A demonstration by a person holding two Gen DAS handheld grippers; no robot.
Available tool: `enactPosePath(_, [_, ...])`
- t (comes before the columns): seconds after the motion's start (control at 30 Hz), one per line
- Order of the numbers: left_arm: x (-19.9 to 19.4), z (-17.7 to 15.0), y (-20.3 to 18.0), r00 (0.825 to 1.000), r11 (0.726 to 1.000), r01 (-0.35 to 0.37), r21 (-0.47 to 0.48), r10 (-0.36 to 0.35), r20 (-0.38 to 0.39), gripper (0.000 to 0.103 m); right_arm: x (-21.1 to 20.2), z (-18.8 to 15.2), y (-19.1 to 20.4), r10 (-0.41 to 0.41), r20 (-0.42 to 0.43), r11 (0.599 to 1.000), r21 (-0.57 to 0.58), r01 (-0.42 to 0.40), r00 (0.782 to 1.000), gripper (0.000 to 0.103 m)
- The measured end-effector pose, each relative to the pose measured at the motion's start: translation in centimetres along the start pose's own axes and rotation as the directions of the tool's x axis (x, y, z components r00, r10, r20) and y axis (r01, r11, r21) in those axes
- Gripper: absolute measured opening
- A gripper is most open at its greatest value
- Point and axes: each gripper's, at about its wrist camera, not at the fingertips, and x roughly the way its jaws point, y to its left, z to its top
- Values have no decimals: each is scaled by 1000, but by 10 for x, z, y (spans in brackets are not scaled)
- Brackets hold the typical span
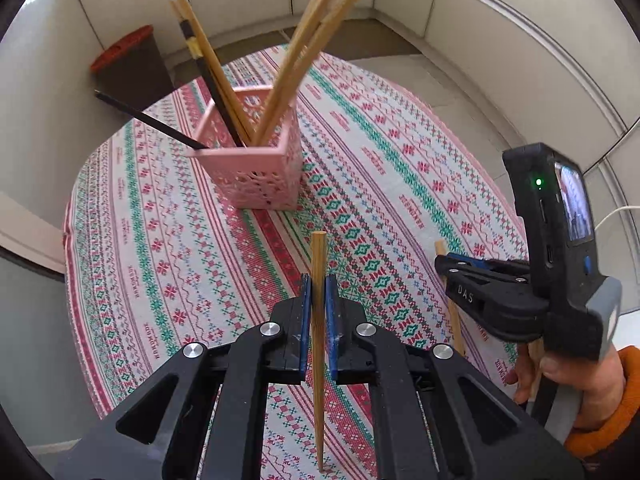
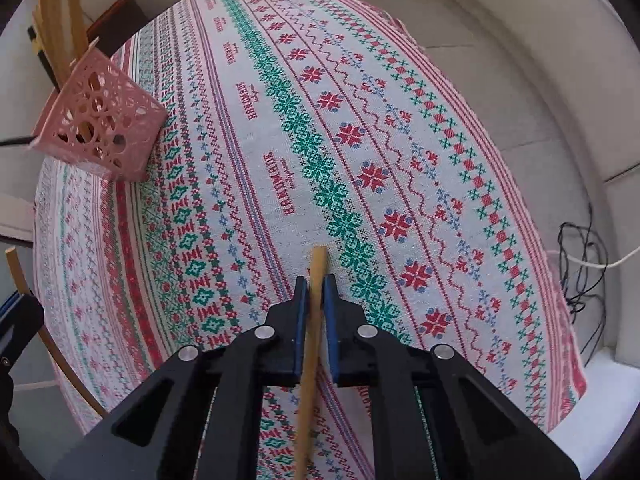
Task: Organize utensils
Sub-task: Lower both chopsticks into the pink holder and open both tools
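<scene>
A pink lattice holder [image 1: 256, 160] stands on the patterned tablecloth [image 1: 380, 184] and holds several wooden and black chopsticks [image 1: 304, 60]. My left gripper [image 1: 319, 280] is shut on a wooden chopstick [image 1: 319, 252] that points toward the holder, some way short of it. My right gripper [image 2: 316, 282] is shut on another wooden chopstick [image 2: 318, 264] above the cloth [image 2: 360, 120]. The right gripper also shows in the left wrist view [image 1: 444, 258] at the right, its chopstick [image 1: 440, 246] poking out. The holder [image 2: 100, 128] sits far left in the right wrist view.
A dark bin with a red lid [image 1: 128, 64] stands behind the table by the wall. Black and white cables [image 2: 584, 256] lie on the floor past the table's right edge. The left gripper's chopstick [image 2: 14, 268] shows at the left edge of the right wrist view.
</scene>
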Motion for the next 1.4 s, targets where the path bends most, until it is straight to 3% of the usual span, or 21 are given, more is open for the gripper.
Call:
enactPosePath(0.1, [-21,1,4,998,999,23,-23,-21,57,6,-20,-1,-7,71,42,997,9,-71,997,8])
enactPosePath(0.23, [-50,3,14,988,996,71,-52,-63,141,6,-83,-9,2,146,177,987,-91,-131,973,8])
enactPosePath(0.43, [-93,4,25,964,991,111,-77,-89,251,6,-174,-31,13,207,391,964,-236,-120,897,8])
enactPosePath(0.77, [-144,24,35,911,980,150,-128,-87,404,6,-260,-9,17,319,517,942,-268,-203,794,8])
enactPosePath(0.9, [-160,35,45,882,974,158,-163,-65,467,6,-281,8,22,350,551,935,-257,-245,758,8])
enactPosePath(1.0, [-172,41,52,859,968,158,-195,-37,511,6,-299,19,31,366,598,930,-259,-260,713,8])
enactPosePath(1.17, [-188,49,64,788,954,131,-271,66,612,6,-317,35,46,407,664,913,-275,-301,628,8])
enactPosePath(1.27, [-190,55,66,745,945,115,-306,121,656,6,-312,44,52,417,690,906,-269,-325,592,8])
enactPosePath(1.4, [-166,69,68,744,940,75,-332,169,647,7,-294,58,67,403,708,913,-269,-305,580,8])
